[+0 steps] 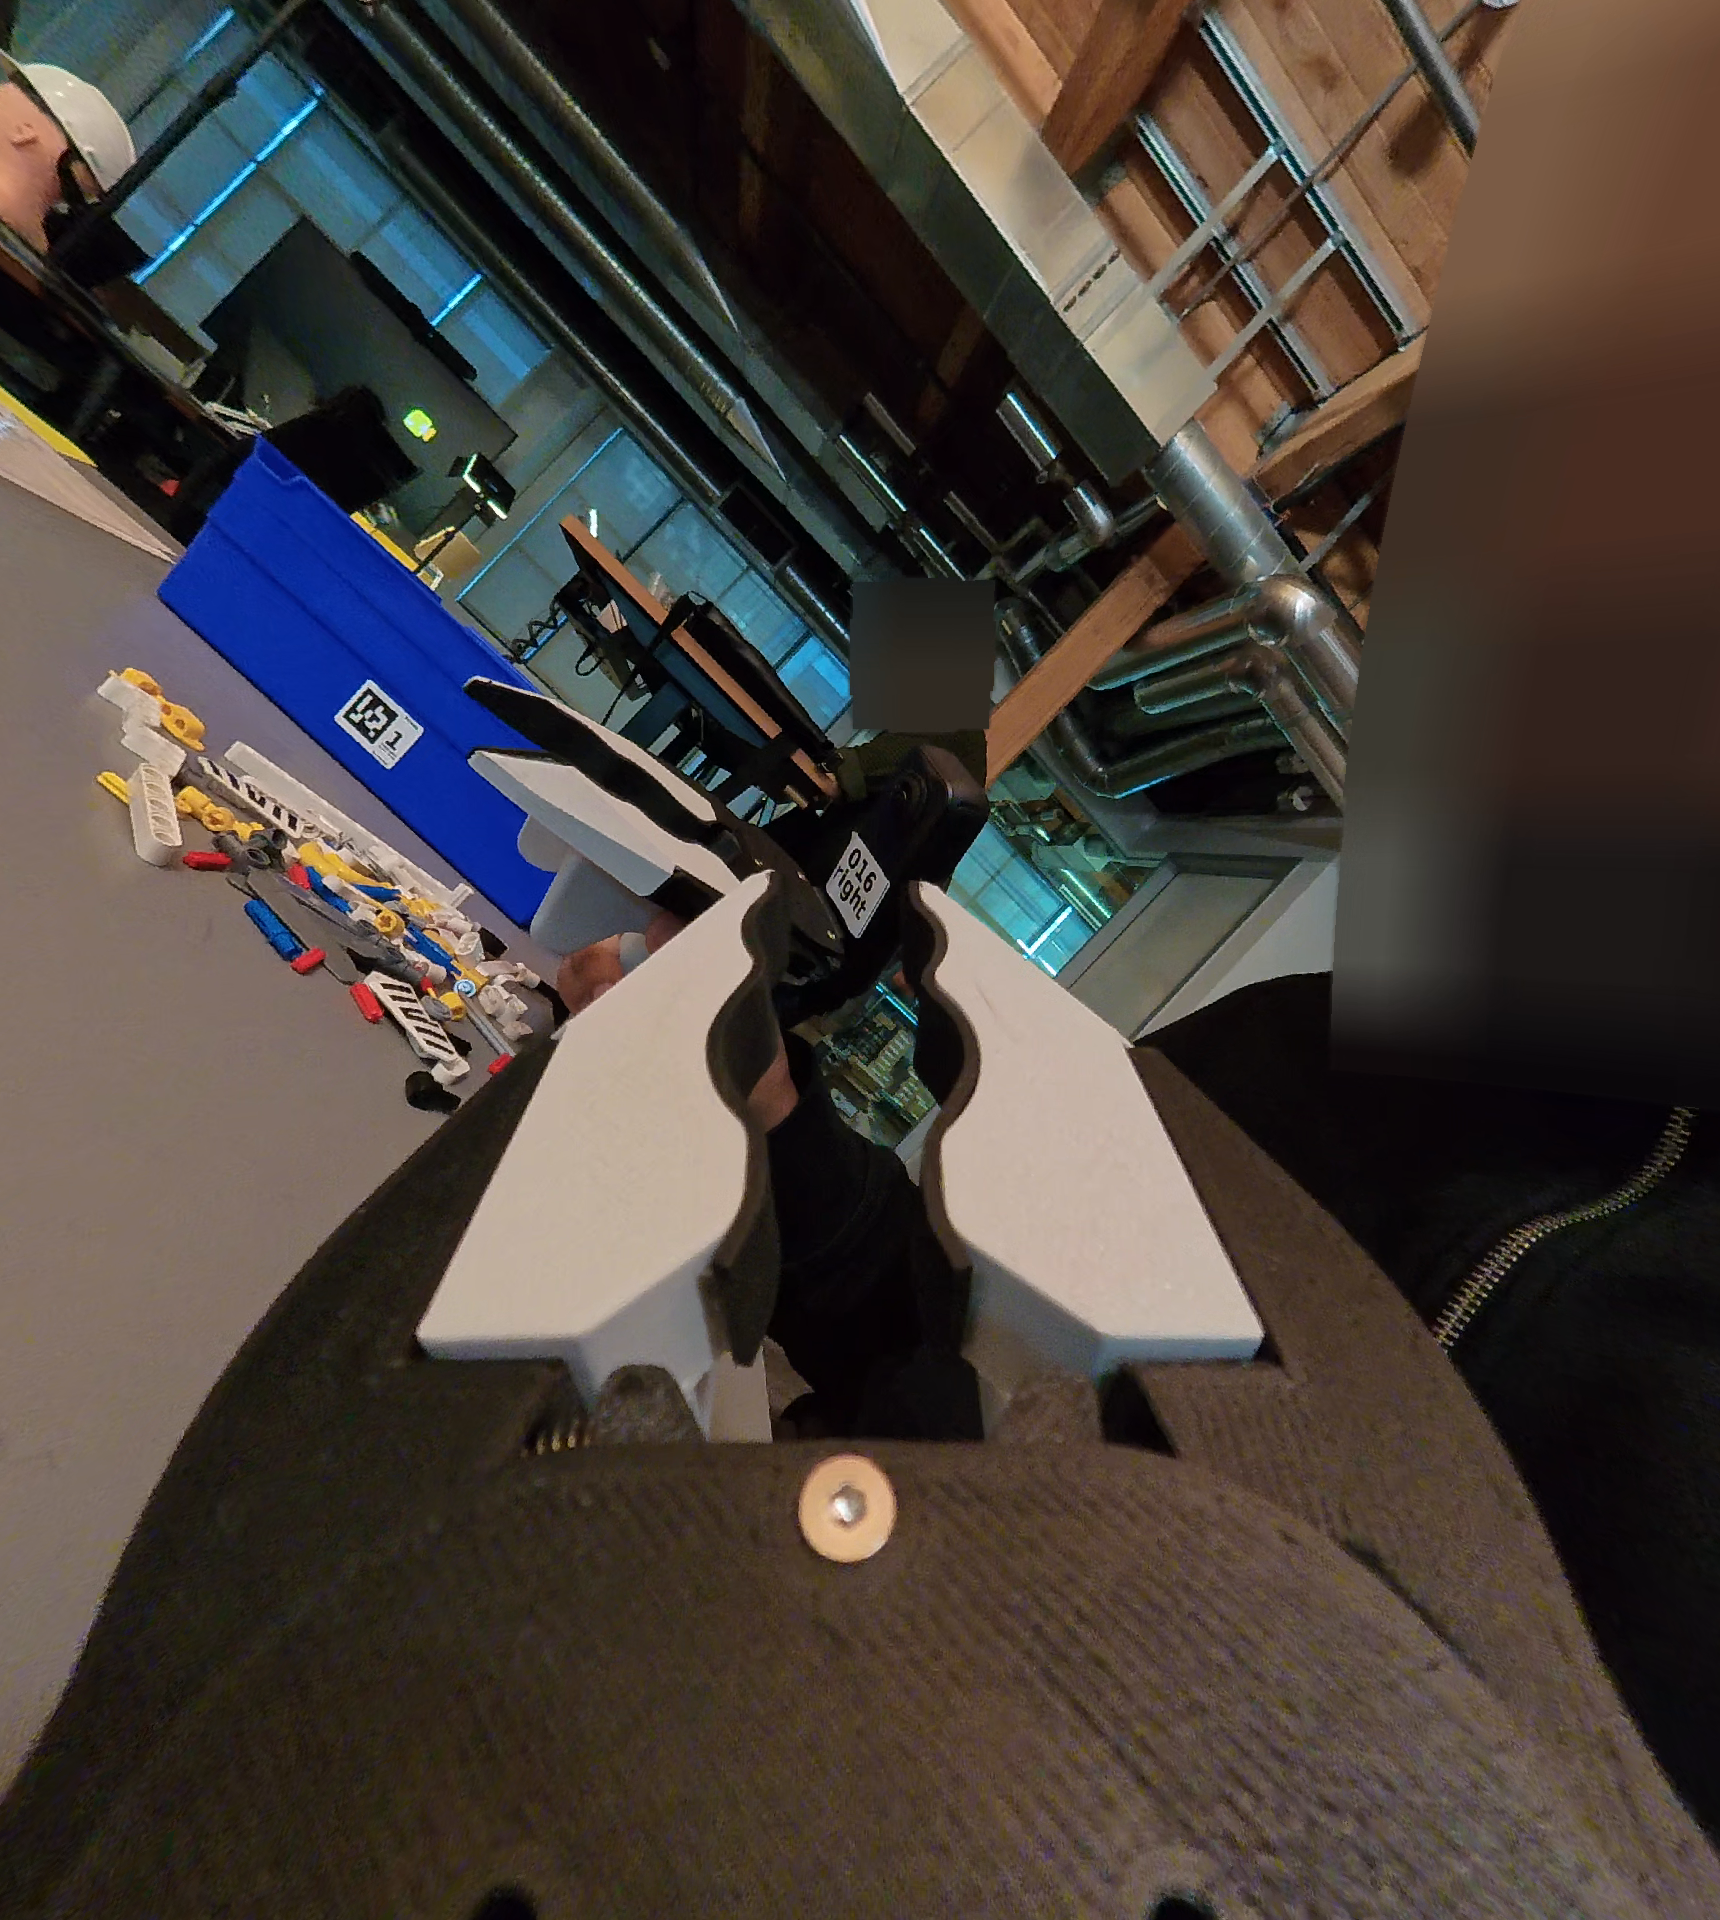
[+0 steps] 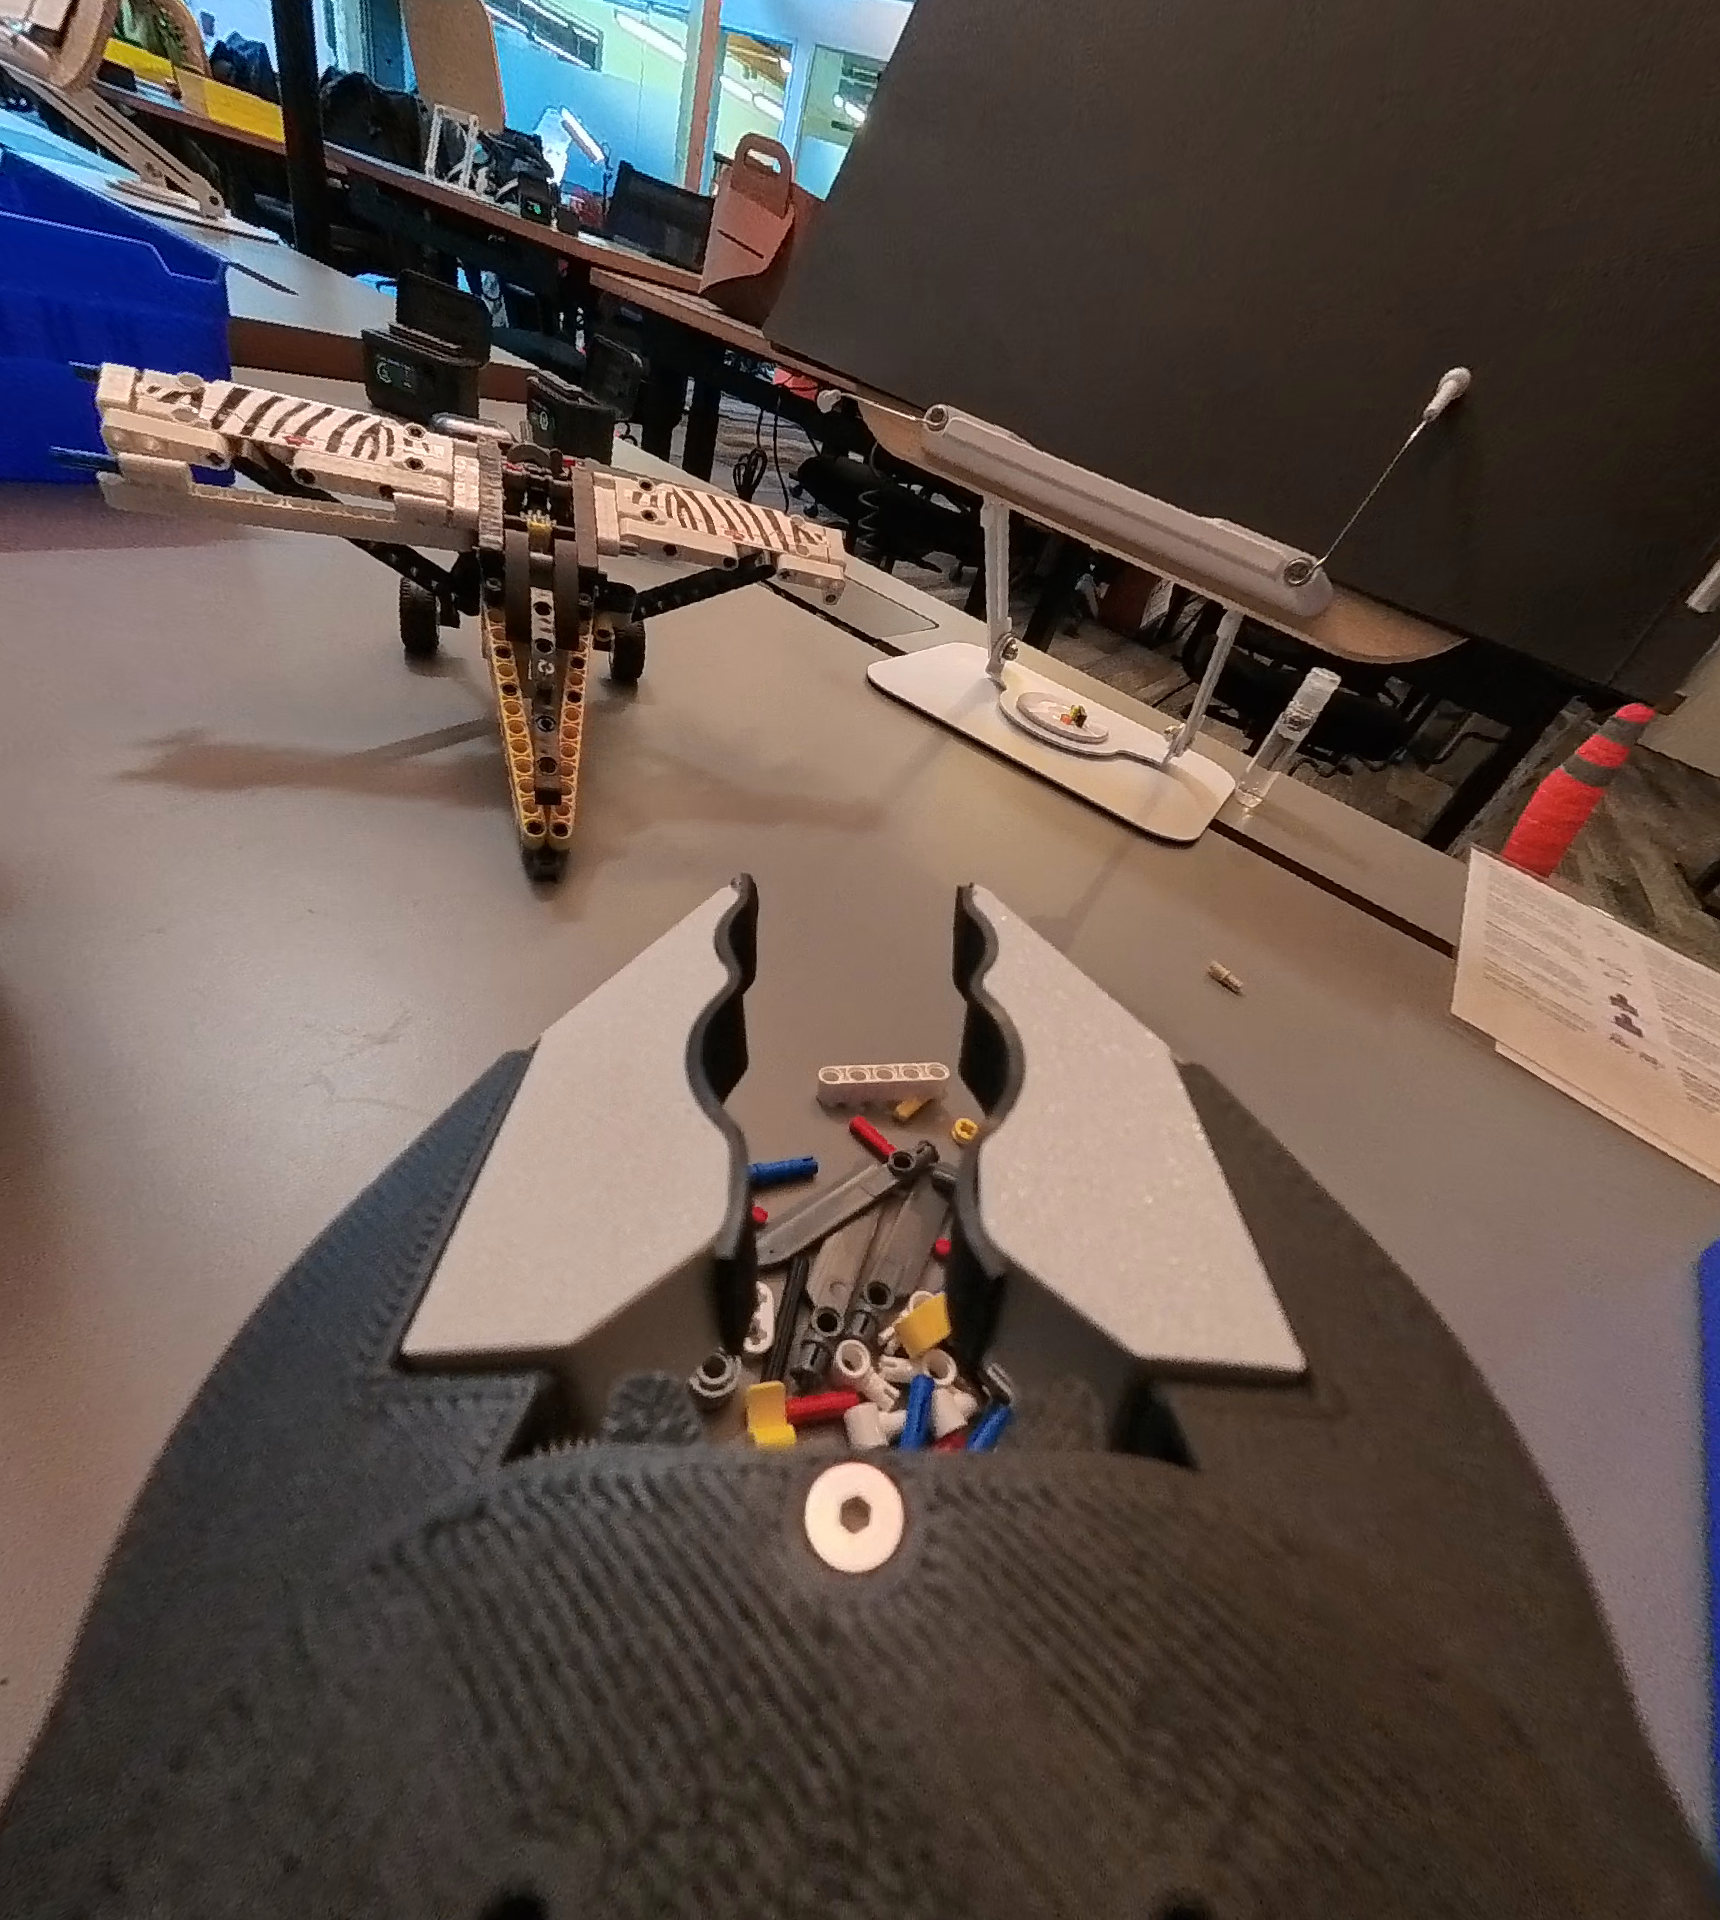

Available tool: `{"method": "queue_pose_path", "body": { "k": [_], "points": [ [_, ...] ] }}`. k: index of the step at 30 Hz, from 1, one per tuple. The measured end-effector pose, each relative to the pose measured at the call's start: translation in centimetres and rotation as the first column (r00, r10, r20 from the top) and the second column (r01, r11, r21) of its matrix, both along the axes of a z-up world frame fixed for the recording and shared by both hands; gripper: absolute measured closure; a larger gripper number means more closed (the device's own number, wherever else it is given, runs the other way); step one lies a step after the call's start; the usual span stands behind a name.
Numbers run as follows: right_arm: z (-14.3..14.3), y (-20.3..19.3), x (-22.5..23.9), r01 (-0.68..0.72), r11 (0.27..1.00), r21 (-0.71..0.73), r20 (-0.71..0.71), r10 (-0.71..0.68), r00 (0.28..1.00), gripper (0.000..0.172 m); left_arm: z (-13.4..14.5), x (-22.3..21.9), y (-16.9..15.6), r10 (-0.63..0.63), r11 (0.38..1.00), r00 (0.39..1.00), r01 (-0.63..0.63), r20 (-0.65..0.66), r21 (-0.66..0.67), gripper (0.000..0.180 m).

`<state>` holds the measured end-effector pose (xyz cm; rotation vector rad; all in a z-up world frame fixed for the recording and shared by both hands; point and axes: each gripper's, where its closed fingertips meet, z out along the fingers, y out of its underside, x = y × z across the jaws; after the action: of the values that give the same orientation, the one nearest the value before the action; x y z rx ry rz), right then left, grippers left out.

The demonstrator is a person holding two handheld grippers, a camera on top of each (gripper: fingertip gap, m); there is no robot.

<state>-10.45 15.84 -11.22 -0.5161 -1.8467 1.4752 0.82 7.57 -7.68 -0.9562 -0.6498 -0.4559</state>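
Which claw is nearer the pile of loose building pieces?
Right. The right claw hangs open directly over the pile of loose pieces; the left claw is off to the side, aimed upward.

— Light's soft and even here; the grey table [image 2: 212, 1039] carries a dull sheen and a smeared shadow under the brick-built plane [image 2: 482, 520].

— Left wrist view's dimmer, with cool blue windows [image 1: 336, 208] glowing behind. Strong wide-angle bending at the edges, pipes [image 1: 1199, 644] curving, and the near gripper body soft.

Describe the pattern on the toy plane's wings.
White with black zebra-like stripes on the toy plane's wings, clearest in the right wrist view.
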Motion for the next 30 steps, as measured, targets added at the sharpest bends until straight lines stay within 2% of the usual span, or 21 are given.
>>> {"method": "queue_pose_path", "body": {
  "k": [6,8,10,12,14,16,17,18,19,20,22,24,25,28,29,30],
  "points": [
    [0.6,-0.4,0.4,-0.024,1.0,-0.02,-0.022,0.023,0.999,0.135,0.3,0.1,-0.6,0.065,0.997,0.997,-0.066,-0.049,-0.033,0.165],
    [1.0,-0.5,0.4,0.002,1.0,0.01,-0.066,-0.001,0.998,0.135,0.4,-0.4,-1.6,0.154,0.985,0.985,-0.159,-0.074,-0.072,0.166],
    [1.2,-0.9,0.4,0.062,0.995,0.079,-0.14,-0.05,0.989,0.138,0.9,-1.5,-3.5,0.277,0.945,0.954,-0.291,-0.111,-0.148,0.166],
    [1.4,-3.0,1.1,0.052,0.992,0.115,-0.185,-0.03,0.982,0.139,1.7,-3.4,-6.5,0.442,0.839,0.882,-0.472,-0.165,-0.27,0.169],
    [1.6,-6.2,2.3,-0.017,0.996,0.083,-0.16,0.03,0.987,0.139,3.8,-5.0,-10.1,0.563,0.702,0.783,-0.622,-0.266,-0.346,0.168],
    [2.3,-10.1,4.1,-0.153,0.987,-0.045,-0.058,0.151,0.987,0.14,5.5,-6.9,-13.8,0.634,0.528,0.674,-0.735,-0.38,-0.425,0.165],
    [2.9,-12.1,5.0,-0.219,0.965,-0.143,0.009,0.223,0.975,0.139,5.7,-8.1,-15.8,0.653,0.42,0.619,-0.775,-0.436,-0.472,0.162],
    [3.4,-13.6,5.3,-0.249,0.938,-0.241,0.085,0.276,0.957,0.138,5.3,-9.5,-17.9,0.676,0.307,0.568,-0.796,-0.469,-0.521,0.16],
    [3.5,-14.9,4.9,-0.24,0.917,-0.318,0.175,0.305,0.936,0.137,4.5,-10.7,-19.6,0.691,0.235,0.549,-0.785,-0.469,-0.573,0.155],
    [2.9,-16.1,4.2,-0.213,0.91,-0.355,0.274,0.319,0.907,0.134,3.3,-11.5,-20.4,0.697,0.231,0.578,-0.741,-0.425,-0.63,0.15],
    [0.2,-18.5,3.0,-0.213,0.93,-0.3,0.426,0.33,0.843,0.118,0.7,-12.2,-19.8,0.678,0.356,0.69,-0.609,-0.253,-0.709,0.138],
    [-2.7,-19.8,1.8,-0.215,0.967,-0.135,0.48,0.254,0.84,0.116,-1.0,-12.2,-18.7,0.652,0.465,0.747,-0.529,-0.131,-0.71,0.132],
    [-3.3,-20.2,1.6,-0.213,0.974,-0.084,0.466,0.227,0.855,0.115,-1.6,-12.1,-18.3,0.636,0.484,0.764,-0.504,-0.108,-0.715,0.131],
    [-3.0,-21.2,1.5,-0.221,0.975,0.038,0.322,0.197,0.926,0.121,-3.0,-12.0,-18.7,0.637,0.46,0.765,-0.477,-0.096,-0.749,0.133],
    [-3.1,-21.4,1.2,-0.204,0.973,0.104,0.26,0.172,0.95,0.124,-3.1,-11.9,-18.6,0.63,0.489,0.774,-0.465,-0.07,-0.738,0.134],
    [-3.2,-21.5,1.0,-0.185,0.968,0.17,0.204,0.149,0.968,0.125,-3.2,-11.8,-18.2,0.605,0.545,0.796,-0.439,-0.027,-0.714,0.137]
  ]
}}
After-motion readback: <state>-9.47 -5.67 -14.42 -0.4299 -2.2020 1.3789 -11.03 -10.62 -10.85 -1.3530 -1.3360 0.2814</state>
